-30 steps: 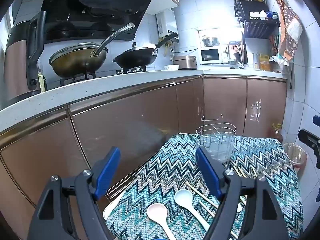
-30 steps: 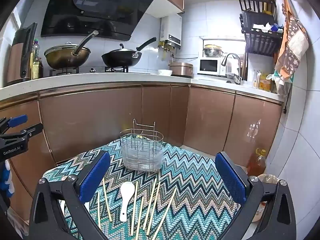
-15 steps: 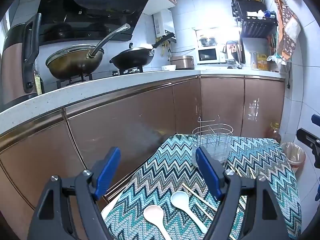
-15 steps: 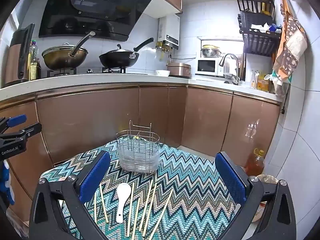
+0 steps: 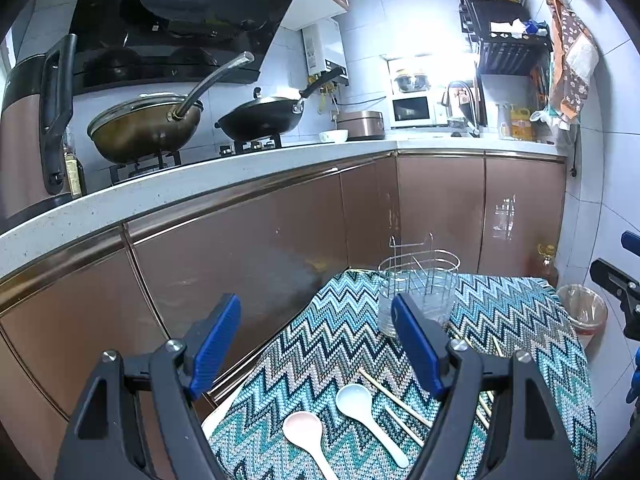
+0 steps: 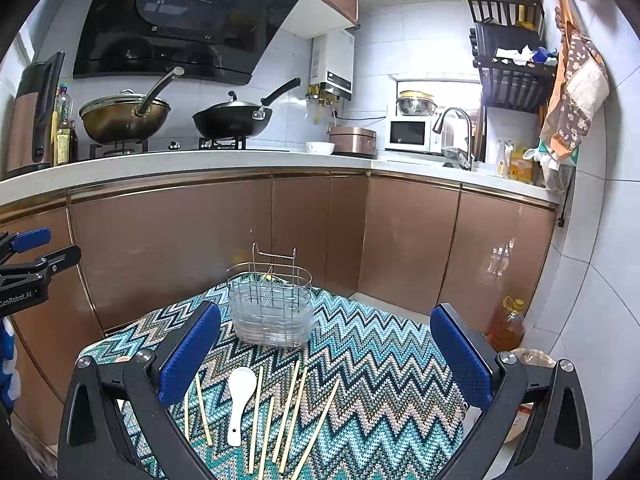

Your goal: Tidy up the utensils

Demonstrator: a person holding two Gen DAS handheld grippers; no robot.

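Only the left wrist view shows the pale pink ceramic spoon (image 5: 303,429) lying beside the white ceramic spoon (image 5: 352,396); the right view shows the thin wooden chopsticks (image 6: 289,412) fanned on the zigzag-patterned tabletop (image 6: 380,356). Left gripper (image 5: 316,346) and right gripper (image 6: 325,354) hover above it, jaws spread, empty. Farther back stands the wire utensil basket (image 6: 270,304), lower in frame than before.

The left gripper (image 5: 316,344) is held level in the air, its two blue-padded fingers (image 5: 216,344) spread wide with nothing between. The right gripper (image 6: 326,354) is the same, wide apart and empty.
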